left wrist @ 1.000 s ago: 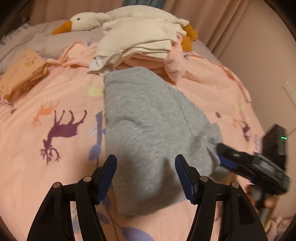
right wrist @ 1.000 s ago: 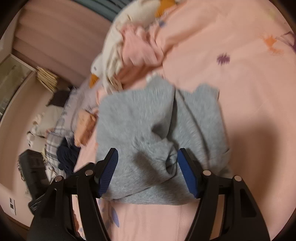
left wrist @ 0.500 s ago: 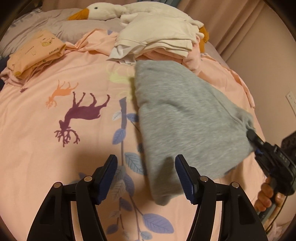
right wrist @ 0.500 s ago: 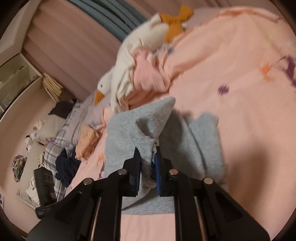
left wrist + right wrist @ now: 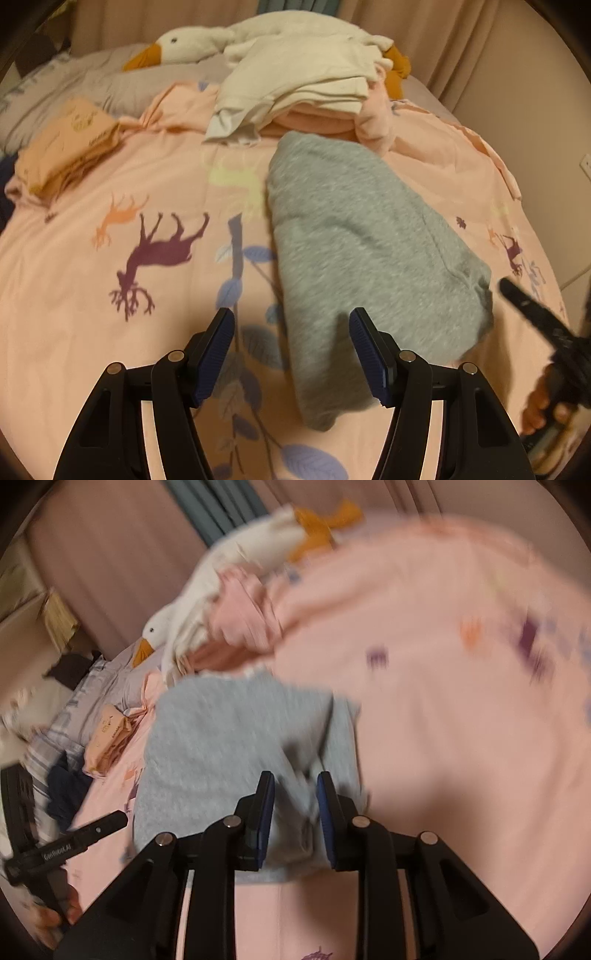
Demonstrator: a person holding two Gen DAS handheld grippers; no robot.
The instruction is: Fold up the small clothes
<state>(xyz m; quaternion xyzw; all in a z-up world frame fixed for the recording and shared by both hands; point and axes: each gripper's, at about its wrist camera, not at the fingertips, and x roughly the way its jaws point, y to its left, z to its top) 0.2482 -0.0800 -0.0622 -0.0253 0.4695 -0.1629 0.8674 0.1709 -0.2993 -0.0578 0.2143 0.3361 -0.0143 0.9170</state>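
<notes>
A grey folded garment (image 5: 362,243) lies on the pink bedspread (image 5: 110,332). My left gripper (image 5: 291,354) is open and empty, hovering over the garment's near left edge. In the right wrist view the same grey garment (image 5: 221,738) lies ahead, and my right gripper (image 5: 295,812) has its jaws partly parted with a fold of grey fabric between them; the view is blurred, so grip is unclear. The right gripper also shows at the left wrist view's right edge (image 5: 532,314).
A pile of folded white and pink clothes (image 5: 303,88) rests against a white goose plush (image 5: 207,44) at the bed's head. A folded orange garment (image 5: 66,147) lies at the far left. A wall (image 5: 535,92) borders the bed's right side.
My right gripper's jaws have parted from a tight pinch on the grey garment. The garment's lifted edge has dropped flatter. The left gripper stayed open and drew slightly closer.
</notes>
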